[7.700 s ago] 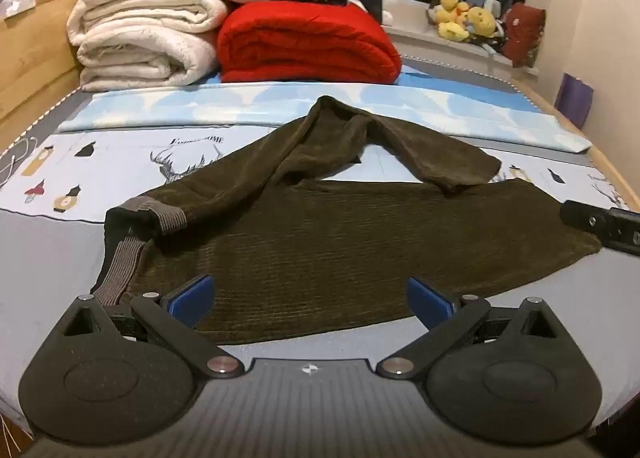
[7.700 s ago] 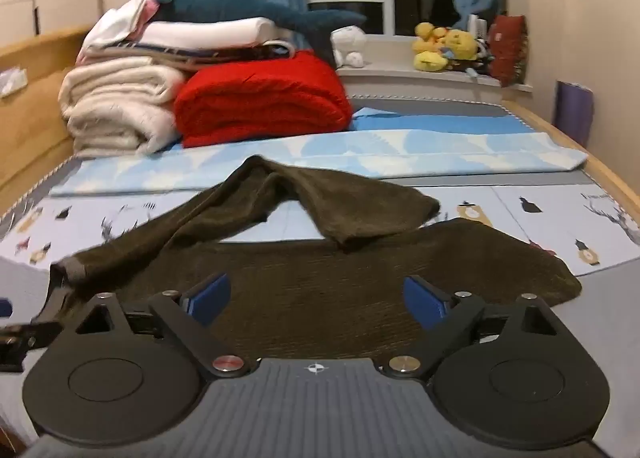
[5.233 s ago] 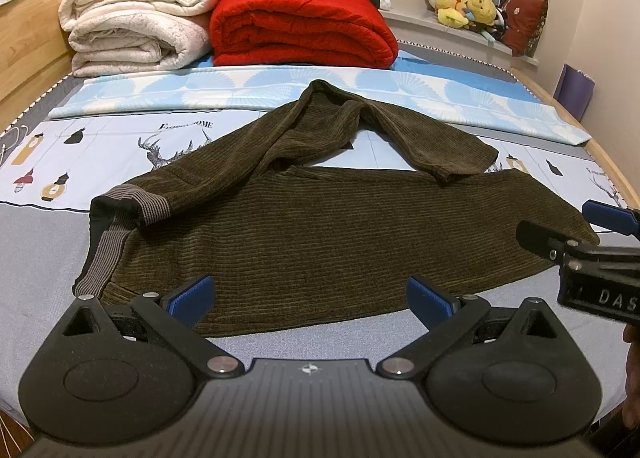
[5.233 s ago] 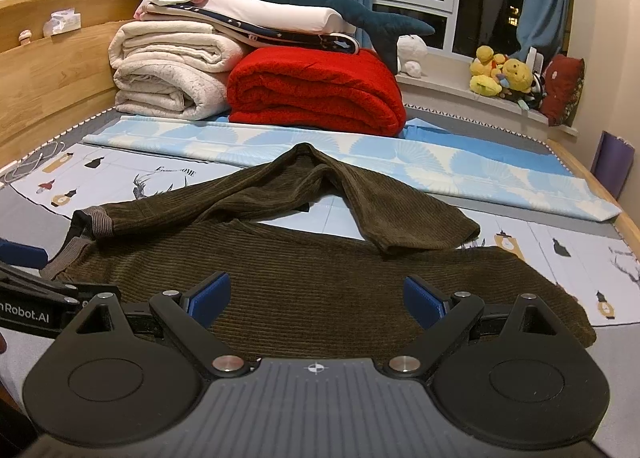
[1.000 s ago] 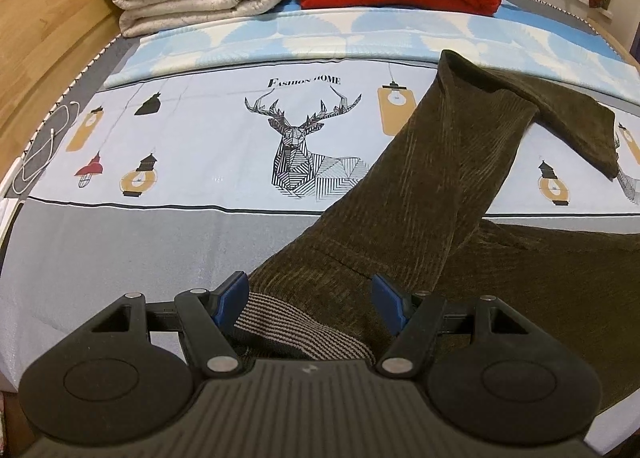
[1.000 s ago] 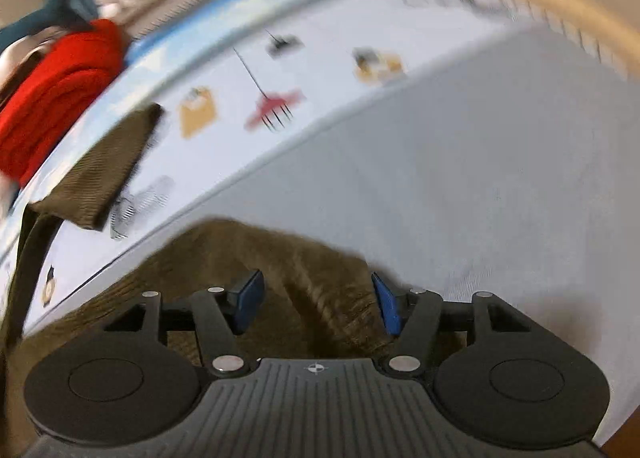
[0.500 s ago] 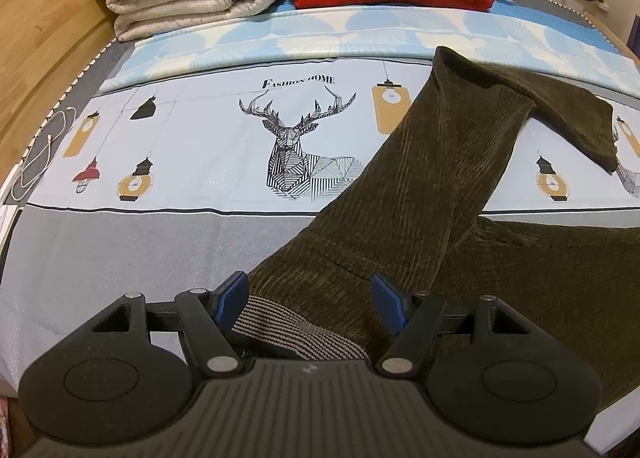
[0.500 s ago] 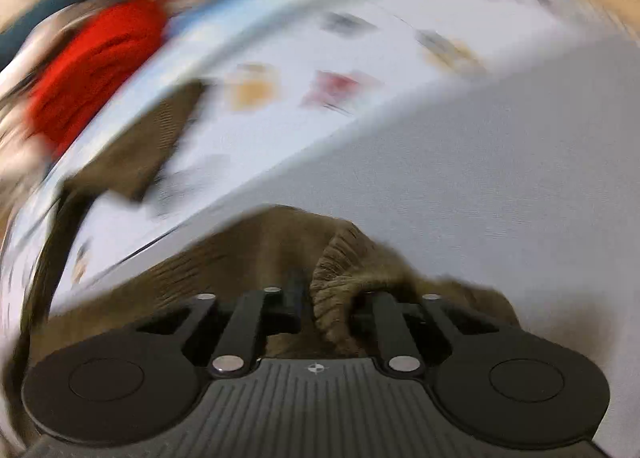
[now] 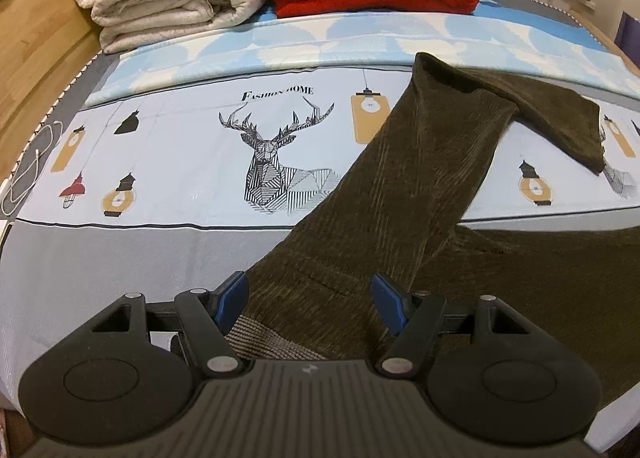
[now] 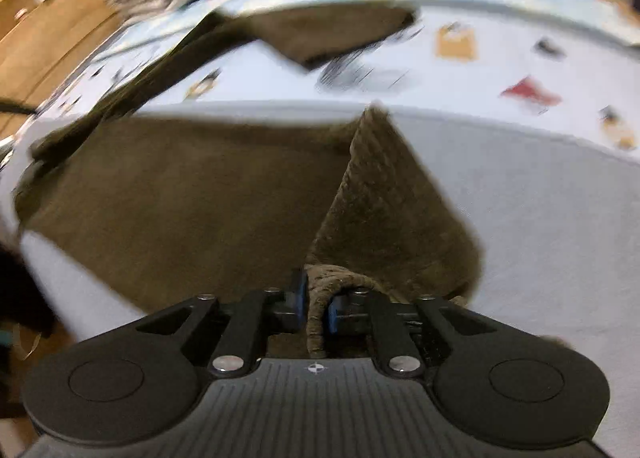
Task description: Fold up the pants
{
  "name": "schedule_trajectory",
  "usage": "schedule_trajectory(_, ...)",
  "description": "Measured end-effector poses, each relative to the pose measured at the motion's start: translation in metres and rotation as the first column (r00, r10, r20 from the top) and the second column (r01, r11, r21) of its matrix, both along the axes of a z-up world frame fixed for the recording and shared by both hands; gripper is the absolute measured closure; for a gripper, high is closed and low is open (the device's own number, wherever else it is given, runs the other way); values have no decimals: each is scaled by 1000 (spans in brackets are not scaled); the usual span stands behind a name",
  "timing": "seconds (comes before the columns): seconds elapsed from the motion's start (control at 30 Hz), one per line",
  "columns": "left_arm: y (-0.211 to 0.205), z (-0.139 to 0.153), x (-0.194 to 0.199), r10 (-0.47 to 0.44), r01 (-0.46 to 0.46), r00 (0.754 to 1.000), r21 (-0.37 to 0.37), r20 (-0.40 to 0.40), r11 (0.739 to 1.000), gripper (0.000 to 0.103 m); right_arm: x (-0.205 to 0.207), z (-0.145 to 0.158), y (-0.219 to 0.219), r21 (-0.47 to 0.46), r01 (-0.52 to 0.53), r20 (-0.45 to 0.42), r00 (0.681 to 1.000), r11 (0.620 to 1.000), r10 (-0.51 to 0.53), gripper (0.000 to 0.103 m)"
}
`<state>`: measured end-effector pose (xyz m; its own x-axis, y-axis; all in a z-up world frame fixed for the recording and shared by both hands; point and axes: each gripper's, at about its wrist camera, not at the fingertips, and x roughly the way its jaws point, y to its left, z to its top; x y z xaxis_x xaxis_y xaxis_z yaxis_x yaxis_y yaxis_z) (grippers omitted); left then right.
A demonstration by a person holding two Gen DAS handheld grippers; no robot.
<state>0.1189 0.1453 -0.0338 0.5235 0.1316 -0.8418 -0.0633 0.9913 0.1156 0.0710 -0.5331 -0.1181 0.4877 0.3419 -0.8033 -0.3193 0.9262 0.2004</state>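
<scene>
- Dark brown corduroy pants lie unfolded on the bed.
- Right gripper fingers pinch the near hem, lifted.
- Left gripper fingers spread around the waistband, not gripping.

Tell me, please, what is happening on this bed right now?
A person is folding dark olive-brown corduroy pants spread on the printed bedsheet, using two handheld tools. The right tool is shut on a bunched cuff of one leg, and the fabric beyond it is raised. The left tool sits open over the grey ribbed waistband, not gripping it.
</scene>
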Motion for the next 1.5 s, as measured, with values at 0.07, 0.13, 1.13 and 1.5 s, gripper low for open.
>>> schedule_trajectory(0.07, -1, 1, 1, 2, -2, 1000, -4, 4, 1000, 30, 0, 20, -32, 4, 189, 134, 973, 982, -188, 97)
schedule_trajectory(0.13, -2, 1, 1, -6, 6, 1000, -1, 5, 1000, 30, -2, 31, -80, -61, 571, 255, 802, 819, -540, 82)
schedule_trajectory(1.13, -8, 2, 5, -26, 26, 1000, -12, 12, 1000, 30, -45, 4, -117, -284, 704, -58, 666, 652, -744, 72)
schedule_trajectory(1.5, 13, -32, -4, -114, 112, 986, -19, -125, 994, 26, -4, -6, -48, -335, 491, -83, 835, 804, -544, 58)
